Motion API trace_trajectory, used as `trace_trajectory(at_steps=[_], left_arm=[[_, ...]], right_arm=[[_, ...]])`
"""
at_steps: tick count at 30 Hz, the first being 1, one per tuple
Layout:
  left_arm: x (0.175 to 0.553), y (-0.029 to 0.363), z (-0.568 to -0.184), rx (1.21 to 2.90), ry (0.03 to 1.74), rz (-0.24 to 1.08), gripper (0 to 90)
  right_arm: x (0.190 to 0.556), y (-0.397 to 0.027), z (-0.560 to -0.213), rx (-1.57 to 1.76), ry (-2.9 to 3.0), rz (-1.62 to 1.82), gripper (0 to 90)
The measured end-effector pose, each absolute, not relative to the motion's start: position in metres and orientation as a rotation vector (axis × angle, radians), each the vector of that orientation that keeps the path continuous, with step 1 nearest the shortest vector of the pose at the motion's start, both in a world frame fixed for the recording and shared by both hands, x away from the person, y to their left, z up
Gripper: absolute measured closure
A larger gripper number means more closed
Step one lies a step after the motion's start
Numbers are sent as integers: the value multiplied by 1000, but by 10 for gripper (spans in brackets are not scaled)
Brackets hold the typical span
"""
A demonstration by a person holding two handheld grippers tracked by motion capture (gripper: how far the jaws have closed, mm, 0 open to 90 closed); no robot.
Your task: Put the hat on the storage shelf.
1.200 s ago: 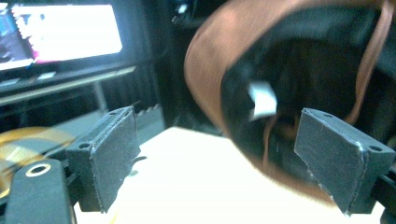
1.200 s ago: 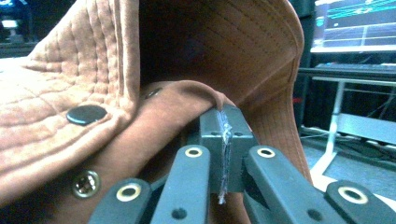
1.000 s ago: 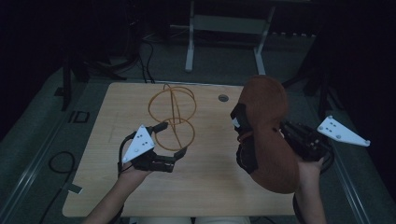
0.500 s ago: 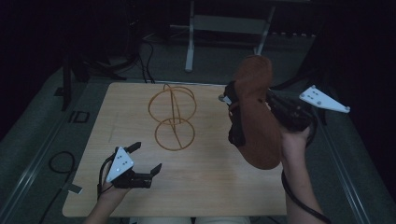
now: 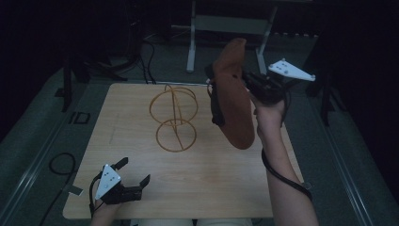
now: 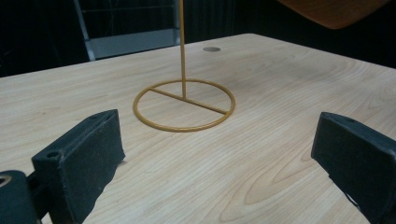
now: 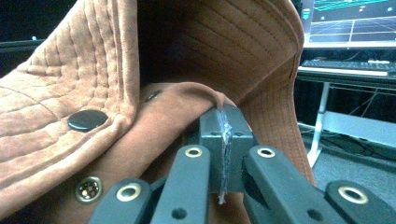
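A brown suede hat [image 5: 234, 94] with a stitched brim [image 7: 70, 93] hangs in the air over the table's right side, to the right of a gold wire stand [image 5: 174, 117]. My right gripper [image 5: 249, 84] is shut on the hat's edge, its jaws pressed together on the fabric [image 7: 223, 116]. The stand has a ring base [image 6: 184, 105], an upright rod and a wire globe on top. My left gripper [image 5: 134, 172] rests low at the table's front left corner, open and holding nothing, with the stand's base in front of it.
The wooden table [image 5: 207, 183] has a small round grommet [image 6: 211, 49] near its far edge. A metal desk frame [image 5: 226, 28] stands behind the table. A cable [image 5: 59, 165] loops on the floor at the left. A lit monitor [image 7: 350, 18] sits behind the hat.
My left gripper has drawn back from the stand to the front left corner. My right gripper has lifted the hat up and toward the far side, closer to the stand's top.
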State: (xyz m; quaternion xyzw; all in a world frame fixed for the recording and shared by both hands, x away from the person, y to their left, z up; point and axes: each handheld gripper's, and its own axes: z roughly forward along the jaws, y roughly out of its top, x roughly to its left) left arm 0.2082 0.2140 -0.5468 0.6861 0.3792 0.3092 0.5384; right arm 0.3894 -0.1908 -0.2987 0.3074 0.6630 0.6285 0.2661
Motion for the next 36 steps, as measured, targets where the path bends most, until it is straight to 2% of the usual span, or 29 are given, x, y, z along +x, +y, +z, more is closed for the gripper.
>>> trace_trajectory(at_steps=[5, 16, 17, 23, 28, 36], left_arm=[[205, 216, -548, 1639, 884, 761, 28], [204, 226, -553, 1621, 902, 745, 28], [204, 226, -553, 1620, 904, 746, 28], [204, 227, -554, 1622, 900, 736, 28], [204, 227, -554, 1621, 899, 732, 28], [204, 228, -555, 1619, 896, 715, 28]], right_arm=[[401, -165, -292, 814, 1805, 1698, 894], [421, -77, -286, 707, 1960, 1676, 893], [423, -62, -291, 691, 2010, 1682, 893], [426, -26, -308, 666, 2153, 1655, 892], [427, -15, -317, 650, 2206, 1610, 892], [431, 5, -354, 651, 2341, 1467, 874]])
